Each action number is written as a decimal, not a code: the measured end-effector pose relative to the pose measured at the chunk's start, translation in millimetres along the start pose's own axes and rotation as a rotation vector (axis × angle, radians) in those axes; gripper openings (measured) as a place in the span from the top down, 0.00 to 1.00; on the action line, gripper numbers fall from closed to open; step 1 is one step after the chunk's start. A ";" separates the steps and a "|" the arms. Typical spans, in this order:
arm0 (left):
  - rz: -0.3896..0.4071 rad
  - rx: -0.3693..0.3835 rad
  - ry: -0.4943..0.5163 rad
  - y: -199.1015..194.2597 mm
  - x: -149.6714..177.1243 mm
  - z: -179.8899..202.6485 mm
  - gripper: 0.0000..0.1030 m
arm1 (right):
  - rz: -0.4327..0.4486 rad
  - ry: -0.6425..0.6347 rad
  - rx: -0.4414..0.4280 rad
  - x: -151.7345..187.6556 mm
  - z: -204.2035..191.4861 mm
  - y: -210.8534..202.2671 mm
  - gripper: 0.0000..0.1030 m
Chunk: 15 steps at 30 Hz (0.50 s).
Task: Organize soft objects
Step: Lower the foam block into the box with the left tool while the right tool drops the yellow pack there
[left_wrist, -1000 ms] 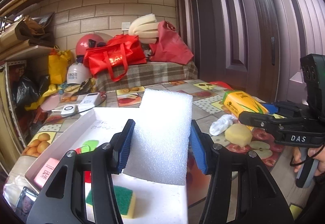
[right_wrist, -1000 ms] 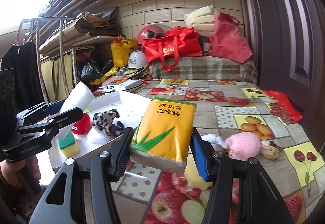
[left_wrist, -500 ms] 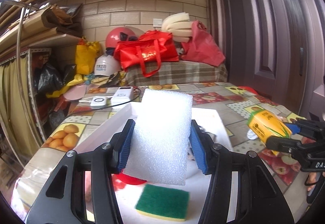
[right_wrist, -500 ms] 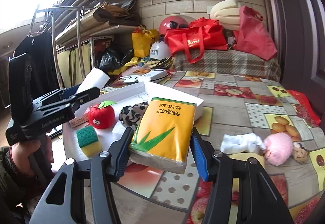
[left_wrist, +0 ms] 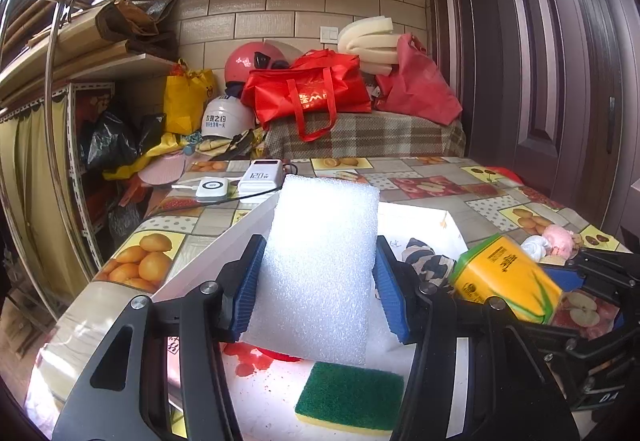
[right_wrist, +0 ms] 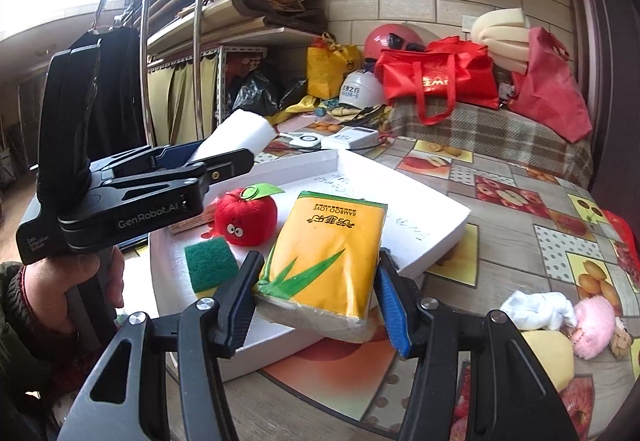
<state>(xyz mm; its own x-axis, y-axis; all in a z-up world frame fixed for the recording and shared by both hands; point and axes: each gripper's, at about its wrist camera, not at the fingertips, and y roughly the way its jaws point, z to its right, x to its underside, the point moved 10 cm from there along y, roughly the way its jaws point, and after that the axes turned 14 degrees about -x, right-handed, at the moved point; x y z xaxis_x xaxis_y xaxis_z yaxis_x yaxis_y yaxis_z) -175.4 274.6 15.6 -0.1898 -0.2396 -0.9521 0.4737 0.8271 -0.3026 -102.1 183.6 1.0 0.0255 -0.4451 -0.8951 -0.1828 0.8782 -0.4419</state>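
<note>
Item: white foam block point(left_wrist: 320, 273), clamped by its side faces in the left gripper point(left_wrist: 318, 281), above the white shallow tray point(right_wrist: 404, 237). Judged light, springy; side grip suited.
Item: yellow soft tissue pack point(right_wrist: 332, 261), pinched in the right gripper point(right_wrist: 316, 297) at the tray's five o'clock edge. Judged squashy, film slippery.

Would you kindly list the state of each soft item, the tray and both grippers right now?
left gripper: shut on white foam block, held above the tray
right gripper: shut on yellow tissue pack, held over the tray's near edge
white tray: open, on table
green sponge: flat in tray
red apple plush: in tray
pink plush: on table, outside tray
</note>
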 end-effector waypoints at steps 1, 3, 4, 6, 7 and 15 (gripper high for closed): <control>-0.003 0.002 0.003 1.3 -0.2 1.0 0.48 | -0.007 0.000 -0.005 -0.2 -0.3 3.3 0.47; -0.005 0.000 0.010 3.7 -0.2 2.5 0.48 | -0.028 0.003 -0.015 0.2 -0.5 11.2 0.47; -0.008 -0.001 0.015 5.5 -0.3 3.0 0.48 | -0.042 0.006 -0.019 0.4 -0.2 15.9 0.47; -0.015 0.000 0.023 9.2 -0.4 4.3 0.48 | -0.067 0.015 -0.028 1.6 0.7 24.2 0.47; -0.022 0.001 0.027 11.7 0.0 5.1 0.48 | -0.084 0.022 -0.037 2.7 1.4 29.1 0.47; -0.081 0.001 0.047 33.4 2.9 3.9 0.48 | -0.120 0.086 -0.002 -2.9 26.6 55.4 0.47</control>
<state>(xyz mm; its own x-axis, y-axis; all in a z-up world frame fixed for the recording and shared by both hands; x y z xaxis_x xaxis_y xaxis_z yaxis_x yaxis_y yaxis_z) -156.9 299.5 2.6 -0.2677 -0.2821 -0.9213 0.4559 0.8053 -0.3790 -86.2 238.2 -22.4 -0.0372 -0.5603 -0.8275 -0.1859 0.8175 -0.5451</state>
